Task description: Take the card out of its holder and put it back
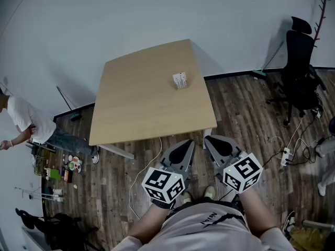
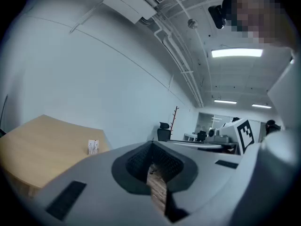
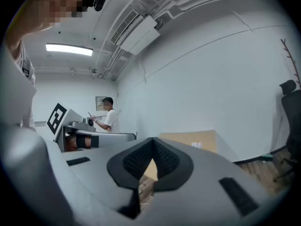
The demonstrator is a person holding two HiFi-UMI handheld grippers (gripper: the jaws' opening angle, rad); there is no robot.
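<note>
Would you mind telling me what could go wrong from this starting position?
1. The card holder is small and stands toward the far side of the table, well away from both grippers; a long reach may knock it over.
2. The left gripper and right gripper both have their jaws together; unopened, they would likely push the card.
3. A white cable lies on the floor near the person's feet, a trip hazard.

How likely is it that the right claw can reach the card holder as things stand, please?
Probably not from here: the right claw hangs short of the table, and the card holder stands toward its far side. Nothing blocks it.
</note>
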